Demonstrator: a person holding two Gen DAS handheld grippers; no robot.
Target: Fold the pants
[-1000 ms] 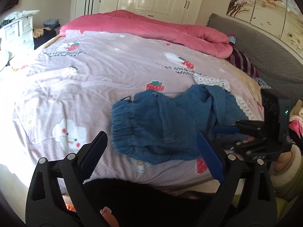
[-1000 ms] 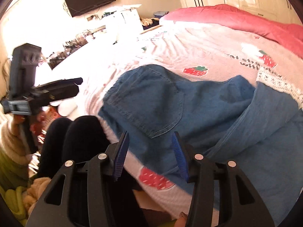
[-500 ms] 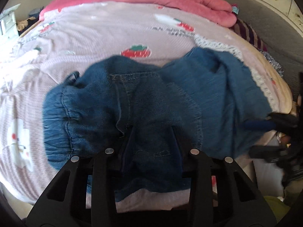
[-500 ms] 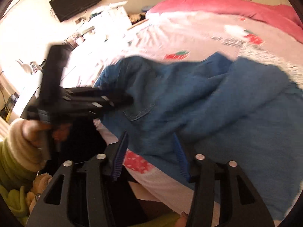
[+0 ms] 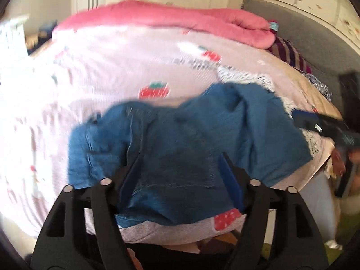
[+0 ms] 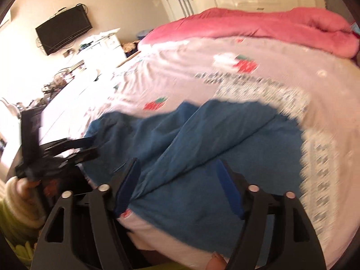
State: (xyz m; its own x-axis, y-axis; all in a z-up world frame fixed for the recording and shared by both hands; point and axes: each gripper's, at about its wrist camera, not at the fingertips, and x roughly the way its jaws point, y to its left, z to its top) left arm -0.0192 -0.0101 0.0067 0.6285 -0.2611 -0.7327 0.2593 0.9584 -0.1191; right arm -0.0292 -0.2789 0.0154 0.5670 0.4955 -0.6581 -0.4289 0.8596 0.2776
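Up close, left wrist view: left gripper (image 5: 180, 175) held low over the near edge of the bed (image 5: 94, 85), fingers spread wide with nothing clamped, blue pads either side of the denim below. Pants (image 5: 180, 139) lie crumpled on the pink strawberry-print sheet near the bed's front edge, bunched waistband end to the left, legs trailing right. Right gripper (image 5: 315, 123) enters from the right edge, beside the right-hand edge of the pants; whether it touches them is unclear from here, and its jaw state can't be read. Pink quilt (image 5: 180, 20) heaped along the far side of the bed; grey headboard (image 5: 303, 29) at right. Picture motion-blurred.

Right wrist view: right gripper (image 6: 177, 186) also low over the pants (image 6: 202, 148), fingers apart, gripping nothing. This view alone shows the leg fabric overlapped in long diagonal folds. Left gripper (image 6: 85, 147) seen side-on at left, tips at the pants' left edge, a hand (image 6: 22, 182) below it. Wall-mounted television (image 6: 64, 29) on the far wall.
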